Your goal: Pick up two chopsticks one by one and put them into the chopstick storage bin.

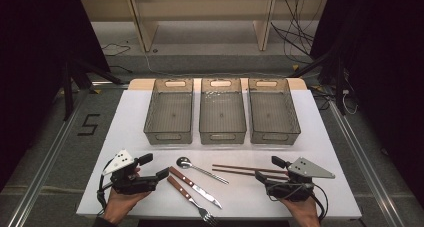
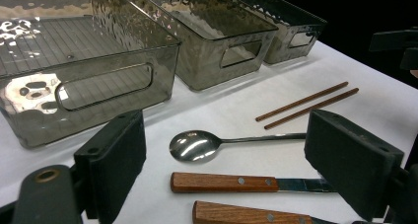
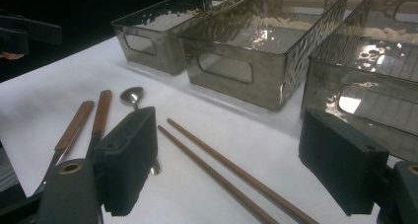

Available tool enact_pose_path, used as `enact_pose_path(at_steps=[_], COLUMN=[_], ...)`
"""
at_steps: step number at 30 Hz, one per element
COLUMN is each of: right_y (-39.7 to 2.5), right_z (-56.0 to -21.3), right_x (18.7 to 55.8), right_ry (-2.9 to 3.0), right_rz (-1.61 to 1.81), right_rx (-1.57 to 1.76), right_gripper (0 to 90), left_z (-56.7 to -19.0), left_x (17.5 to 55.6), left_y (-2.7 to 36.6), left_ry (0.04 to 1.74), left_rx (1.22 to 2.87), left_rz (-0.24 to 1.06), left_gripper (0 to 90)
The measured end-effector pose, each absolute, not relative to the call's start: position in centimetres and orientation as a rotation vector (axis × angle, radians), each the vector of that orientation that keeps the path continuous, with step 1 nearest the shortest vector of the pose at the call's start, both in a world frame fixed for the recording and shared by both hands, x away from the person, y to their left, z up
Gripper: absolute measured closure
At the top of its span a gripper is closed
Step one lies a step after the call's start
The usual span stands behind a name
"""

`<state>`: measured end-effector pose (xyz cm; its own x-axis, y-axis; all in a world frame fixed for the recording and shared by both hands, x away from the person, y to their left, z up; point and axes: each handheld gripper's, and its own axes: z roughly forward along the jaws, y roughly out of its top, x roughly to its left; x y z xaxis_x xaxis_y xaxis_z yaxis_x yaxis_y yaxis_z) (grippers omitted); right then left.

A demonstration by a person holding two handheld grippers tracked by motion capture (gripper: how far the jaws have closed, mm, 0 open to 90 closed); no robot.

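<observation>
On the white table (image 1: 320, 137) lie a metal spoon (image 1: 186, 163), a wooden-handled knife (image 1: 192, 184), a wooden-handled fork (image 1: 187, 197) and a pair of brown chopsticks (image 1: 247, 169). My left gripper (image 1: 154, 167) rests at the front left, open, just left of the knife handle. In the left gripper view its jaws (image 2: 231, 165) frame the spoon (image 2: 192, 146), the knife handle (image 2: 222, 182) and the fork handle (image 2: 246, 214). My right gripper (image 1: 269, 169) stands open at the right end of the chopsticks. The chopsticks (image 3: 222, 169) run between its jaws, untouched.
Three smoky clear bins stand in a row behind the cutlery: left (image 1: 169, 112), middle (image 1: 222, 112), right (image 1: 273, 112), all empty. Beyond the table are a wooden shelf frame (image 1: 200, 22) and loose cables (image 1: 300, 32) on the floor.
</observation>
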<state>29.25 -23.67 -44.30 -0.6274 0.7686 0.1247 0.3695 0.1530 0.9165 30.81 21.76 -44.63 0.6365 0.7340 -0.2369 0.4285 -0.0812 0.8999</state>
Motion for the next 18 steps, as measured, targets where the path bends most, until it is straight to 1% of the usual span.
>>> enact_pose_path(at_steps=[8, 18], right_y=[-23.7, -23.9], right_z=[-44.0, -42.0], right_x=[29.4, 30.8], right_ry=[2.076, 2.184], right_rz=[1.455, 1.327], right_rx=[1.079, 1.031], right_gripper=[23.4, 24.1], left_z=[-44.6, -44.7], left_x=[30.8, 30.9], left_y=[21.8, 21.7], left_ry=[0.955, 0.957], left_rx=[1.712, 1.712], left_rz=[0.332, 0.332], left_gripper=[15.6, 15.6])
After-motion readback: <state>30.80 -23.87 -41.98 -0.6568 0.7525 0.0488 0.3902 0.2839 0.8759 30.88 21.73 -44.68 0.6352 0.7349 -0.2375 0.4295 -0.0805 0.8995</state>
